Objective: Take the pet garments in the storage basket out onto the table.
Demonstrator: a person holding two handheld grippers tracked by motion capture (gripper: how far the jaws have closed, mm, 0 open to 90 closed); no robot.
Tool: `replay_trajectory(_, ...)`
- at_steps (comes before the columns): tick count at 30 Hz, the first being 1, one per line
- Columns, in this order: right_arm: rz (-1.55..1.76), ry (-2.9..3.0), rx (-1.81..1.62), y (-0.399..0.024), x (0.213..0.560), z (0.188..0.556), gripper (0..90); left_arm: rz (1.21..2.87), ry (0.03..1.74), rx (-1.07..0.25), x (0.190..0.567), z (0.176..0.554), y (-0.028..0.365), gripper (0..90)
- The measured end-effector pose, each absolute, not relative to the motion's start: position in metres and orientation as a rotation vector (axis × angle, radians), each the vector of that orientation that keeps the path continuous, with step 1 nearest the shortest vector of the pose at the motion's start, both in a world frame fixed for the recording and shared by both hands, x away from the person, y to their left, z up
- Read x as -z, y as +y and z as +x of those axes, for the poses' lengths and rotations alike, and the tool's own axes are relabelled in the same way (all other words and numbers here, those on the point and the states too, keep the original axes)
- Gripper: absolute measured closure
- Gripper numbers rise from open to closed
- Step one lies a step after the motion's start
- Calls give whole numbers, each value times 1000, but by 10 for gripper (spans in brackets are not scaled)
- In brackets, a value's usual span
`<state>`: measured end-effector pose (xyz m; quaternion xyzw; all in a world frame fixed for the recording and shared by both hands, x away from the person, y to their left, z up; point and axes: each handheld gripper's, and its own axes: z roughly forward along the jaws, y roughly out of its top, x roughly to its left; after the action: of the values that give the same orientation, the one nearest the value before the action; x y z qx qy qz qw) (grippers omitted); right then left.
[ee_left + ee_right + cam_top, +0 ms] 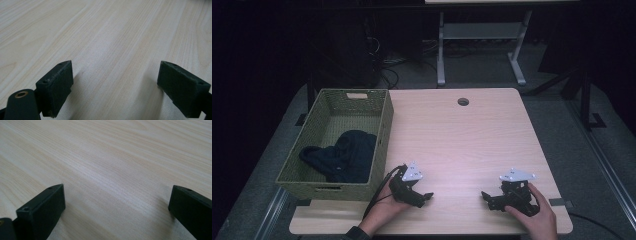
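- The right gripper (116, 212) points down at a pale, wood-grain laminate table (120, 157).
- Its two black, blocky jaws rise from the bottom corners, standing wide apart.
- Between them lies bare tabletop, with soft shadows beside each jaw.

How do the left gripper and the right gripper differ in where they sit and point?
The left gripper rests beside the green basket, jaws pointing right; the right gripper sits apart near the table's right edge, jaws pointing left. Both are open, empty, over bare wood.

No readable text, no labels, no brands, no numbers, no signs
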<state>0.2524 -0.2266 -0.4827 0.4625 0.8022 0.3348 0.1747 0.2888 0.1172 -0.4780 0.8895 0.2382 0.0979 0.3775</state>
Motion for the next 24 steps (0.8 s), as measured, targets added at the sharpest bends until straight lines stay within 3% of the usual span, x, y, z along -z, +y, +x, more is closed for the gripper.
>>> replay_trajectory(24, 1315, 2270, -944, -227, 483, 252, 4, 2278, 649, -274, 474, 289, 120, 129)
